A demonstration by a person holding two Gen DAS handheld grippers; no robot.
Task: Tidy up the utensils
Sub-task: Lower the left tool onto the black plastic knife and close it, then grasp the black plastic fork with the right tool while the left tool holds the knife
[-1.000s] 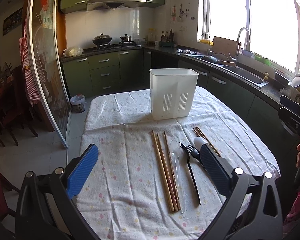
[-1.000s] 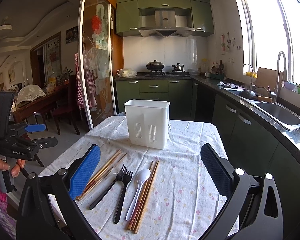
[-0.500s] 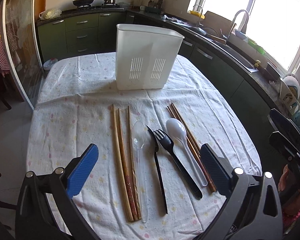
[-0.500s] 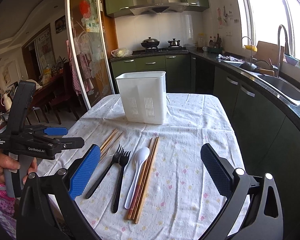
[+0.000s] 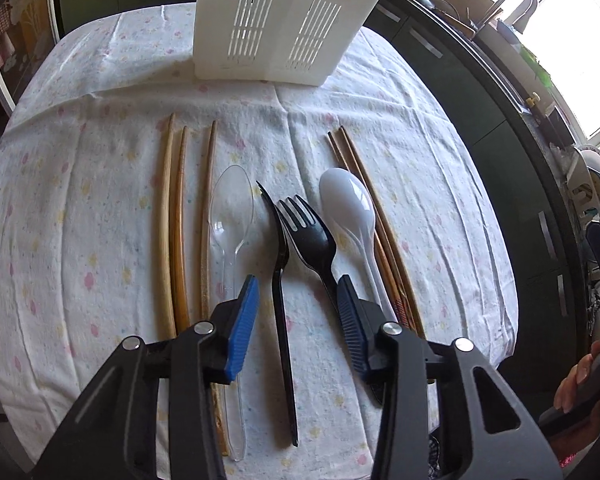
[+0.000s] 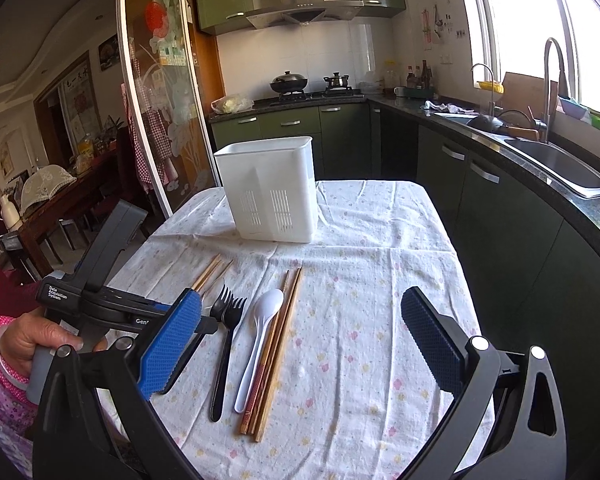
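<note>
Utensils lie in a row on the flowered tablecloth before a white slotted holder point(image 5: 276, 20) point(image 6: 270, 188). They are tan chopsticks point(image 5: 176, 220), a clear spoon point(image 5: 232, 208), a thin black fork point(image 5: 278, 256), a broad black fork point(image 5: 308, 232), a white spoon point(image 5: 348, 200) and a darker chopstick pair point(image 5: 380, 232). My left gripper point(image 5: 297, 292) points down over the forks' handles. Its jaws are closing, with the thin fork's handle between them and untouched; the broad fork's handle runs under the right finger. My right gripper point(image 6: 300, 296) hovers wide open and empty near the white spoon point(image 6: 266, 308).
The cloth-covered table point(image 5: 80, 200) ends close on the right beside dark green cabinets and a sink counter point(image 6: 560, 160). A glass sliding door point(image 6: 160, 100) stands to the left. A hand point(image 6: 36, 340) holds the left gripper at the table's near left corner.
The left gripper has come down and forward over the utensils, tipping steeply downward, and its jaws have narrowed from wide open to astride the forks. The right gripper sank slightly, then held.
</note>
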